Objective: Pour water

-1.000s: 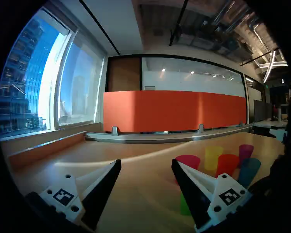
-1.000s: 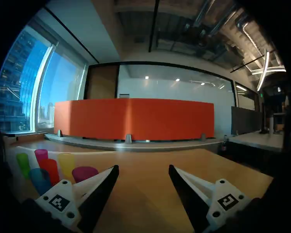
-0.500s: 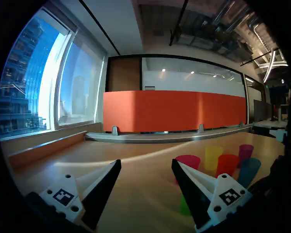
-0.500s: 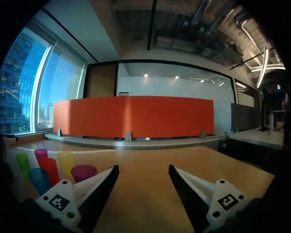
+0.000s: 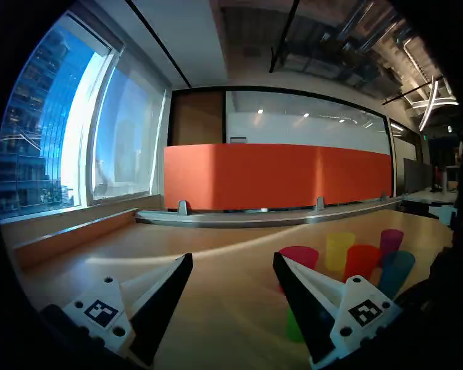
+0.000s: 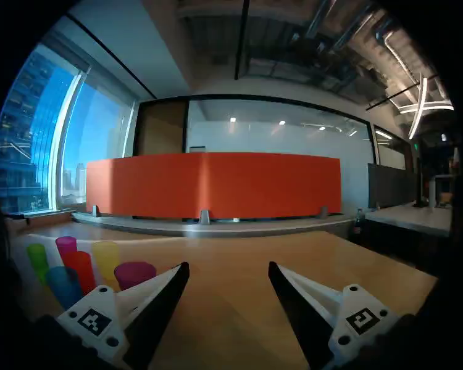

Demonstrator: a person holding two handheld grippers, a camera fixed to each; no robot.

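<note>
Nothing has visibly moved since half a second ago. My left gripper (image 5: 231, 256) and right gripper (image 6: 228, 265) hang over the table (image 5: 225, 327), jaws wide open, holding nothing. The coloured cups (image 5: 361, 259) cluster between them, a green cup (image 5: 292, 325) half hidden behind a left finger; I cannot tell whether any holds water.

Fig.: wooden table (image 5: 231, 271), a sunlit strip across it. Six plastic cups stand upright in a close cluster: magenta cup (image 5: 299, 253), yellow cup (image 5: 339, 248), red cup (image 5: 361, 260), pink cup (image 5: 391, 240), blue cup (image 5: 397, 269), and green cup (image 5: 291, 325) nearest. Far edge: metal rail (image 5: 256, 217) w/ orange panel (image 5: 275, 176).
</note>
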